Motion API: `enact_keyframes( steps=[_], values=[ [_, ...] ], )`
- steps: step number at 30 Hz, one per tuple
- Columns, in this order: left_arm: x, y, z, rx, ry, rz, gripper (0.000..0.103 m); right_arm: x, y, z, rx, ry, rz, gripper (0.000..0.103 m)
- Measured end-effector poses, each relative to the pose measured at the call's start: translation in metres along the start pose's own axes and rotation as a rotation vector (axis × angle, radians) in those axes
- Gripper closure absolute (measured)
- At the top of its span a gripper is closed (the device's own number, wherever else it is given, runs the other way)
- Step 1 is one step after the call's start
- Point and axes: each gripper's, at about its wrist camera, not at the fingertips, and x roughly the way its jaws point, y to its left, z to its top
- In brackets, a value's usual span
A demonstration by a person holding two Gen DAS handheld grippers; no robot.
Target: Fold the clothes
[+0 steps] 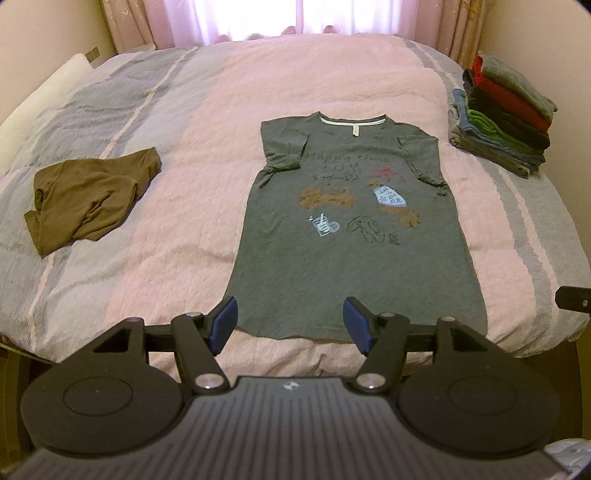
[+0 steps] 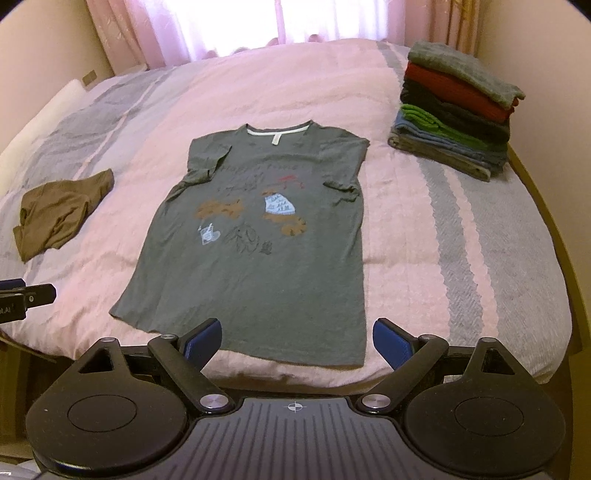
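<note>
A grey printed T-shirt (image 1: 332,251) (image 2: 266,266) lies flat, face up, on the bed, collar toward the window, both sleeves folded in over the chest. My left gripper (image 1: 290,314) hovers open above the shirt's bottom hem, toward its left half, with nothing between its blue pads (image 1: 223,321). My right gripper (image 2: 297,336) is open too, over the hem's right part near the bottom right corner, holding nothing. An olive-brown garment (image 1: 92,195) (image 2: 59,214) lies crumpled to the left of the shirt.
A stack of folded clothes (image 1: 502,114) (image 2: 458,107) sits at the bed's far right. The bed is covered with a pink and grey striped quilt (image 1: 184,221) (image 2: 443,240). Pink curtains (image 2: 207,26) hang behind. A pillow (image 1: 40,99) lies far left. The other gripper shows at the frame edge (image 2: 26,295).
</note>
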Motion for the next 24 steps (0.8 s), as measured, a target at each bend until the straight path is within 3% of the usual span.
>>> enact_keyframes(
  steps=[24],
  values=[
    [0.005, -0.005, -0.014, 0.008, 0.045, 0.008, 0.042, 0.008, 0.006, -0.012, -0.002, 0.062, -0.001, 0.012]
  ],
)
